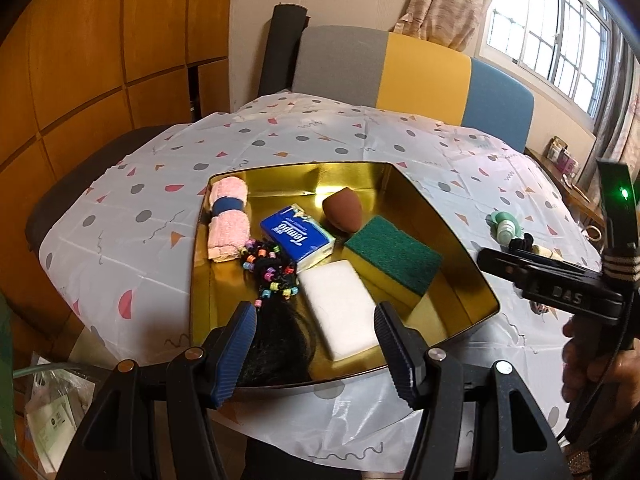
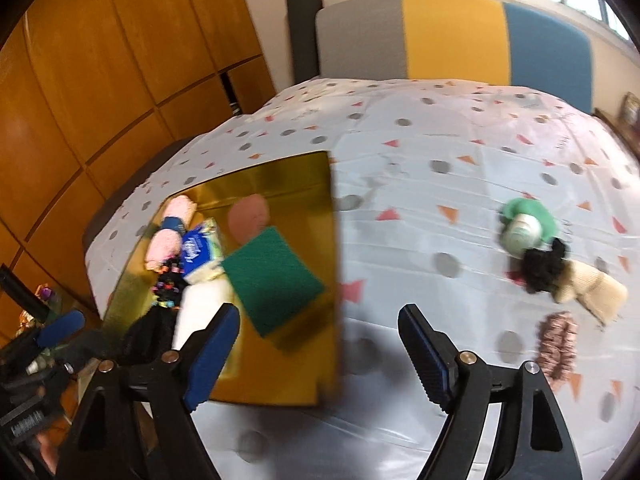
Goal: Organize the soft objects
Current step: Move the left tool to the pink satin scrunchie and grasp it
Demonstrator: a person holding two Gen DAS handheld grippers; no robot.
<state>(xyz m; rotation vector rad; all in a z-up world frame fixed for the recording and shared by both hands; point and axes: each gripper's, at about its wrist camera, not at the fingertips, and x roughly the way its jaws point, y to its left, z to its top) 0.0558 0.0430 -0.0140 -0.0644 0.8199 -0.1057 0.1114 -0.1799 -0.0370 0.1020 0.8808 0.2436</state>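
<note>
ahead of right gripper (image 2: 318, 354), green sponge (image 2: 272, 276)

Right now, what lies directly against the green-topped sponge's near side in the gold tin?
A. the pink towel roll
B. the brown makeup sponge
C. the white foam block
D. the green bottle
C: the white foam block lies alongside the green-topped sponge inside the gold tin.
</note>
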